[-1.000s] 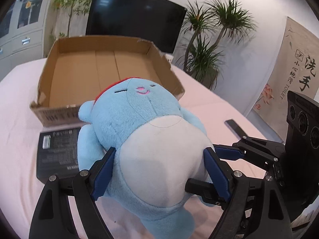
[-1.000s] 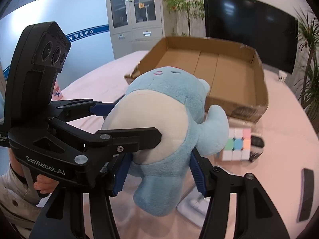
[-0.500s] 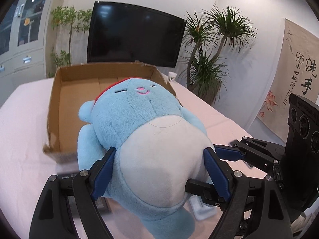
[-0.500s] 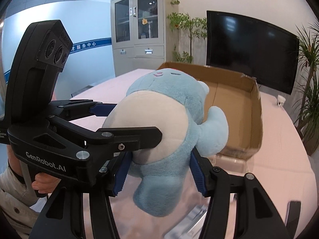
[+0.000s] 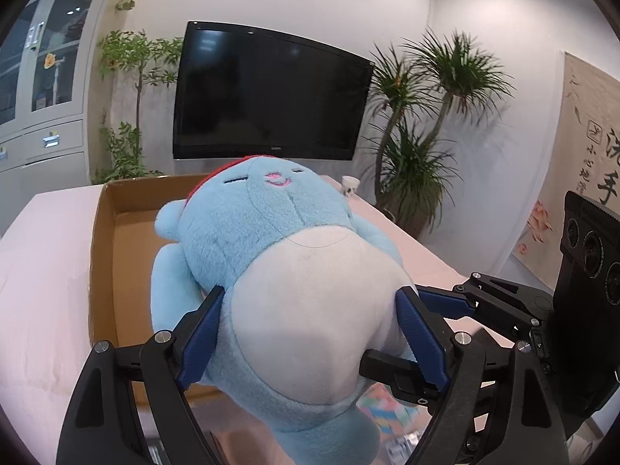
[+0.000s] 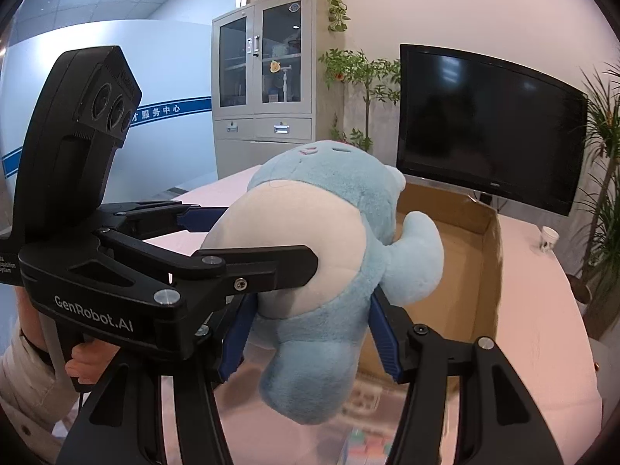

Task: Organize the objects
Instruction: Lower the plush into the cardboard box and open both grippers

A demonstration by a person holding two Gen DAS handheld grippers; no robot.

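Observation:
A blue plush toy (image 5: 271, 240) with a cream belly and a red cap hangs in the air, gripped by both tools. My left gripper (image 5: 310, 333) is shut on its belly, blue pads pressed into both sides. My right gripper (image 6: 310, 314) is shut on its lower body (image 6: 310, 348) from the other side. In the right wrist view the left gripper's black fingers (image 6: 255, 259) also reach across the belly. Behind and below the toy stands an open cardboard box (image 5: 104, 255), also seen in the right wrist view (image 6: 465, 271). The toy hides most of the box floor.
The box sits on a pink-covered table (image 5: 42, 283). A pastel puzzle cube (image 5: 383, 414) lies blurred below the toy. A small white cup (image 6: 548, 237) stands near the far table edge. A black TV (image 5: 271, 93), potted plants (image 5: 422, 143) and a grey cabinet (image 6: 267, 77) line the walls.
Both grippers have risen with the plush toy and carried it toward the box. The box and table have dropped lower in both views, and the black item near the box is out of sight.

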